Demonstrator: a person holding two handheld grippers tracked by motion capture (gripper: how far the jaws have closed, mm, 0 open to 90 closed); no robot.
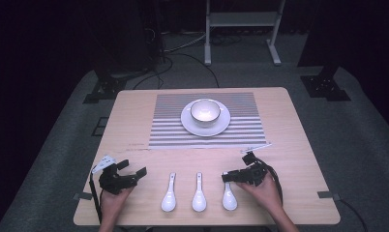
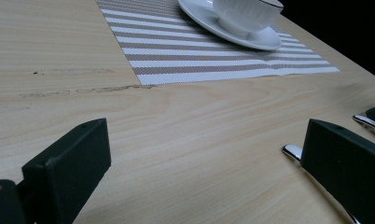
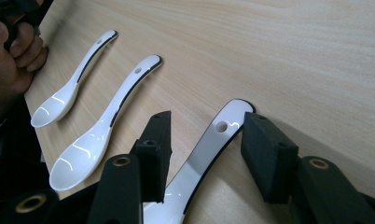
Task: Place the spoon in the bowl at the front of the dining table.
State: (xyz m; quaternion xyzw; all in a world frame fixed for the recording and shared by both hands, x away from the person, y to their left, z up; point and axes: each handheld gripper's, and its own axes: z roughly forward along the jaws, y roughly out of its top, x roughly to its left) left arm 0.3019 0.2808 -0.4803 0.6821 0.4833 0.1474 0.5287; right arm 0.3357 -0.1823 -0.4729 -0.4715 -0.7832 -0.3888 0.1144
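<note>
Three white spoons lie side by side near the table's front edge: left [image 1: 169,195], middle [image 1: 199,195] and right [image 1: 229,197]. My right gripper [image 1: 226,177] is low over the right spoon's handle [image 3: 213,144]. Its jaws stand astride the handle, and a gap shows on one side. The middle spoon [image 3: 111,126] and the left spoon [image 3: 73,84] lie beyond it. My left gripper [image 1: 133,168] rests at the front left, wide open with bare wood between its jaws [image 2: 204,135]. One spoon's handle tip [image 2: 292,151] shows beside its right jaw.
A white bowl [image 1: 205,110] sits on a white saucer [image 1: 220,126] on a striped placemat [image 1: 241,130] at the back of the wooden table [image 1: 289,145]. Bare wood lies between the mat and the spoons. A metal stand [image 1: 241,19] is on the floor behind.
</note>
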